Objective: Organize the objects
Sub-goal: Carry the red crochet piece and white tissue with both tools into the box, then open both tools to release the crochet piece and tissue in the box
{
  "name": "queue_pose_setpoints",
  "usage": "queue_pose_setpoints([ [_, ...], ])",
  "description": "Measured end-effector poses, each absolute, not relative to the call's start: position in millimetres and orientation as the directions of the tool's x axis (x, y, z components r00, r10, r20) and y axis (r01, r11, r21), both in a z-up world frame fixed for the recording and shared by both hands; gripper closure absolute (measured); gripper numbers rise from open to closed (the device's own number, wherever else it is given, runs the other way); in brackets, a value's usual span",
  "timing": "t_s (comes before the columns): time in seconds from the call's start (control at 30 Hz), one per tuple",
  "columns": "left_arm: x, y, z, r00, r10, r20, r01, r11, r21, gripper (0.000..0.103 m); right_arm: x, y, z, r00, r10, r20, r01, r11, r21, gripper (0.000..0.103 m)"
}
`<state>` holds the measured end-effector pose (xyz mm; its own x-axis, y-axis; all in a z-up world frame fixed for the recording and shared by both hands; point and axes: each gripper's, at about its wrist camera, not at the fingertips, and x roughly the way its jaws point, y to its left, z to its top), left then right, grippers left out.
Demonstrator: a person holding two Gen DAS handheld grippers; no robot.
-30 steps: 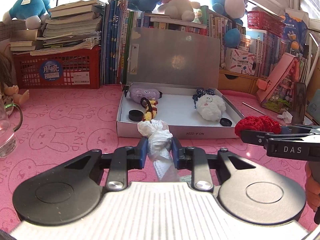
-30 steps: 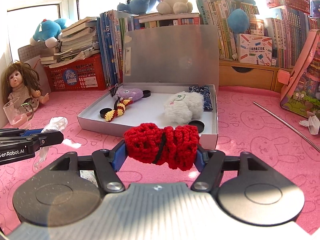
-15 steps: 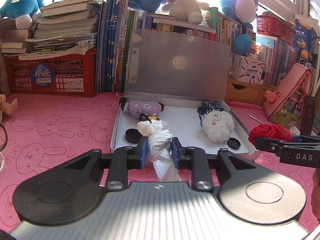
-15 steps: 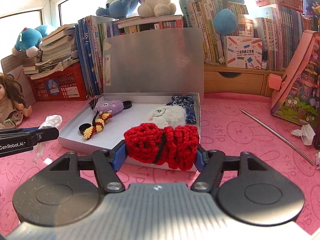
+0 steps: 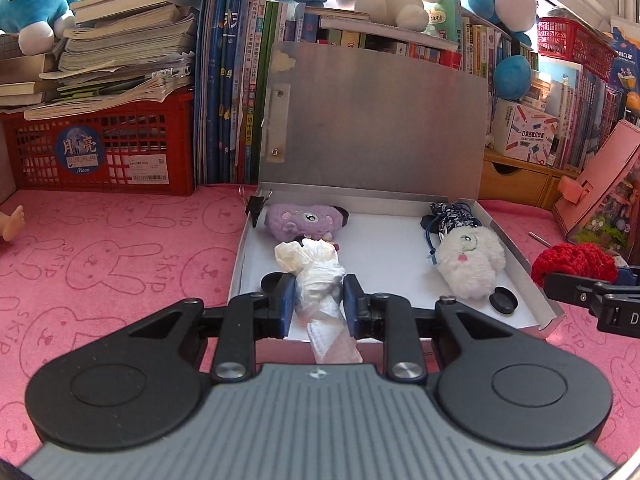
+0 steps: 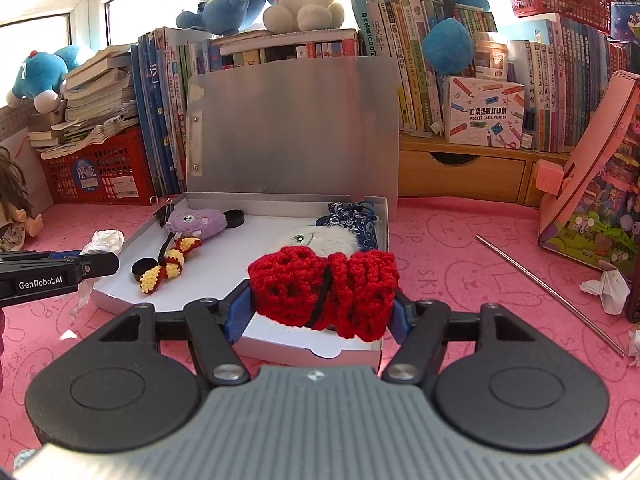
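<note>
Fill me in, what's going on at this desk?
A person is tidying small things into an open box on the pink mat, a gripper in each hand. The left gripper is shut on a white plastic bag over the box's near left part. The right gripper is shut on a red crochet piece above the near right edge. Two plush toys, caps and a blue pouch already lie inside.

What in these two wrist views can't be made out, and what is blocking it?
- Left wrist view: the white plastic bag in the left gripper covers the striped knitted toy.
- Right wrist view: the red crochet piece in the right gripper hides most of the white plush.
- Right wrist view: the doll is cut off by the left edge.
- Both views: book spines are too small to read.
</note>
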<state>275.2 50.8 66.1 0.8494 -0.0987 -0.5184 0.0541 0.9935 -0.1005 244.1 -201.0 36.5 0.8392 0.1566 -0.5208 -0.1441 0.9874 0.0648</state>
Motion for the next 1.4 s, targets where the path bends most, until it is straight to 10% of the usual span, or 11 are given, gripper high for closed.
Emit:
queue_pose_setpoints([
  [0.8,328.5,53.6,31.5,0.808,-0.052,-0.587,0.008,0.997,-0.077,0.071,286.2,-199.4,9.4,0.825,0.099,-0.556,-0.097,0.995,0.033,0.030],
  [0.97,325.3,53.6,34.3,0.815,-0.060,-0.576,0.018,0.997,-0.077,0.037,287.1,-198.8,10.4,0.831,0.107,-0.546,-0.105,0.994,0.034,0.016],
  [1.4,292.1,51.3,57.7,0.844,-0.082,-0.530,0.063,0.997,-0.053,0.023,262.2,-202.9,25.4,0.850,0.138,-0.508,-0.118,0.990,0.071,0.008],
])
